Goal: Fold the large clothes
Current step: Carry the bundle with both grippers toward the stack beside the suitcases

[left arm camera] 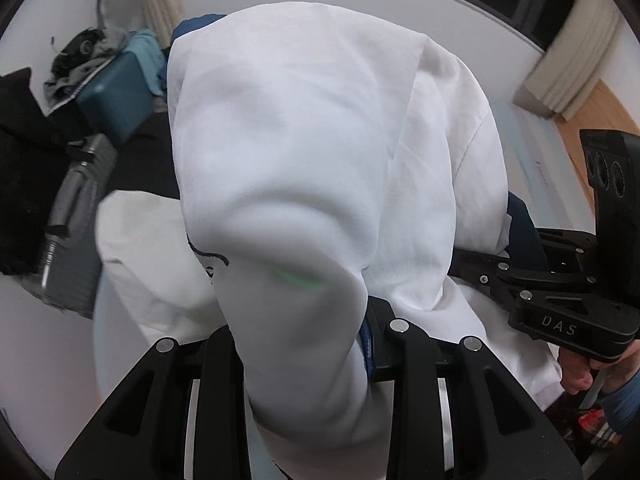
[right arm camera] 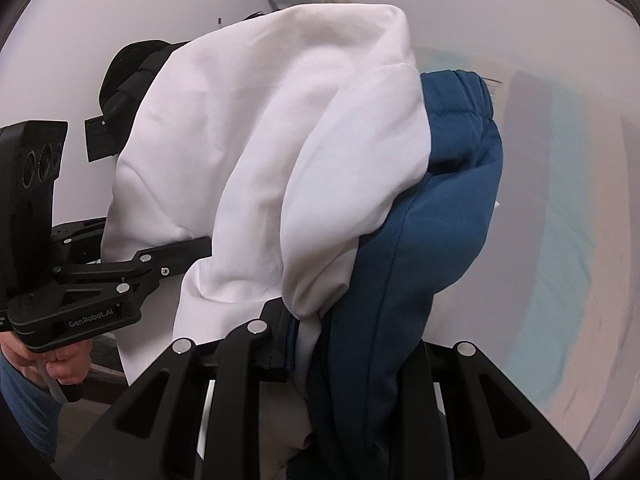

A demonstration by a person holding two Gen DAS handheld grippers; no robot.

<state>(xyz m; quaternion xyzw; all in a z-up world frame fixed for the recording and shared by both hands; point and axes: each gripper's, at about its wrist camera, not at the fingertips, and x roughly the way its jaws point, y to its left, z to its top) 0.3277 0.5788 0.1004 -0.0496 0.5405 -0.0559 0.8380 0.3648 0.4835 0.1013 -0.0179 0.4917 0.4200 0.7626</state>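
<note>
A large white garment with blue parts (left arm camera: 304,152) hangs bunched between both grippers, lifted off the surface. My left gripper (left arm camera: 316,344) is shut on a white fold with a blue edge at the pads. My right gripper (right arm camera: 320,356) is shut on white and blue fabric (right arm camera: 420,264). The right gripper also shows at the right of the left wrist view (left arm camera: 496,260), its tips buried in the cloth. The left gripper shows at the left of the right wrist view (right arm camera: 188,256), tips under the cloth.
A pale bed surface (right arm camera: 560,240) lies below the garment. A teal box (left arm camera: 116,96) with piled clothes, a grey suitcase (left arm camera: 72,216) and a white pillow (left arm camera: 148,260) stand at the left. Curtains (left arm camera: 576,72) and a wooden floor (left arm camera: 600,112) are at the right.
</note>
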